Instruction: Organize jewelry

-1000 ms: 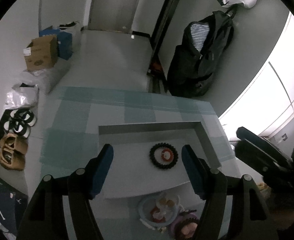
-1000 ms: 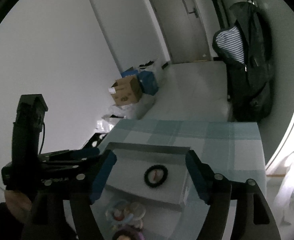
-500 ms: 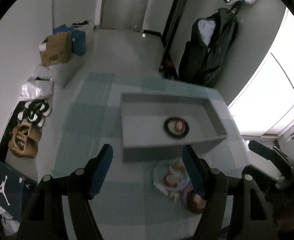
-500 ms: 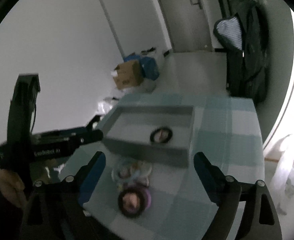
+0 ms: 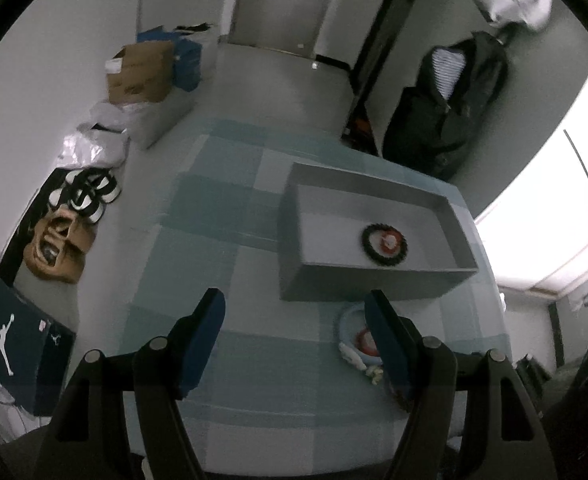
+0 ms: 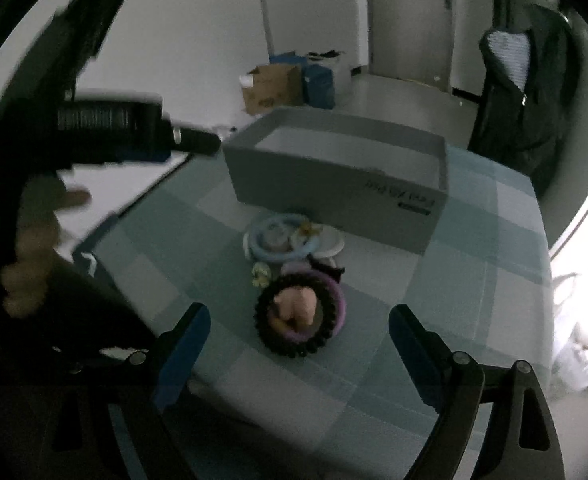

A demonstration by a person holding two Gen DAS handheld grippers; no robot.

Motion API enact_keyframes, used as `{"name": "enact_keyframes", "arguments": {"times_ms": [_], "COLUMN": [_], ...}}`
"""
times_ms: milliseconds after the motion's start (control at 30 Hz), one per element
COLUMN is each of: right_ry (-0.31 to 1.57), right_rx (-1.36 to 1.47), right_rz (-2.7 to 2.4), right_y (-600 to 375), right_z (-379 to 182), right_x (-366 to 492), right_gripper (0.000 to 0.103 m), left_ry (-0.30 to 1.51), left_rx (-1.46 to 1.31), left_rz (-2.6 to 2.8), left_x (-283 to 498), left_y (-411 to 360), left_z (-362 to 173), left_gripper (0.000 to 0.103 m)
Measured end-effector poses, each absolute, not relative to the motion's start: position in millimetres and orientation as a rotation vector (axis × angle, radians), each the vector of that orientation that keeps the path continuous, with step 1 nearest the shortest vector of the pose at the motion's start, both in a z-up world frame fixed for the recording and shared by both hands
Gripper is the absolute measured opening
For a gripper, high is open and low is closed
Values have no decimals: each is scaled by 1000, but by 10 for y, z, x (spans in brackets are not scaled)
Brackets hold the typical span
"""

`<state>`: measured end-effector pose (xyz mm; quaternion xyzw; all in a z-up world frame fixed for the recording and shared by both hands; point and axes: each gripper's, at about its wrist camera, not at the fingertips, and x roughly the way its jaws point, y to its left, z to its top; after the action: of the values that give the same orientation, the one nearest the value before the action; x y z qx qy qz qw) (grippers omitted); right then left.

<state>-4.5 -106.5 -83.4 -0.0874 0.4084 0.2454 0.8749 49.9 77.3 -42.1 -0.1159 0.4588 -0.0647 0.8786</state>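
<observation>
On my left wrist camera, the left gripper [image 5: 295,310] hangs with its jaws spread wide and nothing between them, above the checked tablecloth [image 5: 222,240]. At about one o'clock from it sits the grey box [image 5: 373,280], and inside, toward its right end, lies a black beaded bracelet [image 5: 384,240] ringing a small red-and-white piece. Just at the right fingertip, near the box's front wall, I see a pale blue ring [image 5: 347,322] with other small pieces, partly hidden by the finger.

On my right wrist camera, the right gripper [image 6: 298,322] is also spread wide and empty. Between its fingertips, at twelve o'clock, a black beaded bracelet [image 6: 294,346] lies over a purple ring [image 6: 335,300]. Beyond them are pale blue rings [image 6: 282,240], then the grey box [image 6: 333,192]. At ten o'clock, blurred, is the other handheld unit [image 6: 106,132].
</observation>
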Motion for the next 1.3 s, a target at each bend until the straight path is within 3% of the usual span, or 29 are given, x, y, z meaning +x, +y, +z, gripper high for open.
{"name": "enact_keyframes", "arguments": {"times_ms": [167, 267, 500, 1300], "right_ry": [829, 822, 824, 769], "right_rx": [-328, -387, -385, 11], "right_rz": [444, 422, 423, 474], "right_y": [-878, -809, -805, -1399], "right_z": [-993, -1055, -1049, -536], "right_x": [-59, -65, -42, 89], "right_gripper": [87, 71, 49, 49], "left_ry": [969, 972, 975, 1056], "left_rx": [-296, -313, -326, -271], "left_rz": [-123, -119, -132, -230], "left_x": [523, 527, 528, 551], "left_y": [865, 892, 909, 674], "left_z": [-453, -460, -451, -593], "left_gripper": [68, 68, 68, 69]}}
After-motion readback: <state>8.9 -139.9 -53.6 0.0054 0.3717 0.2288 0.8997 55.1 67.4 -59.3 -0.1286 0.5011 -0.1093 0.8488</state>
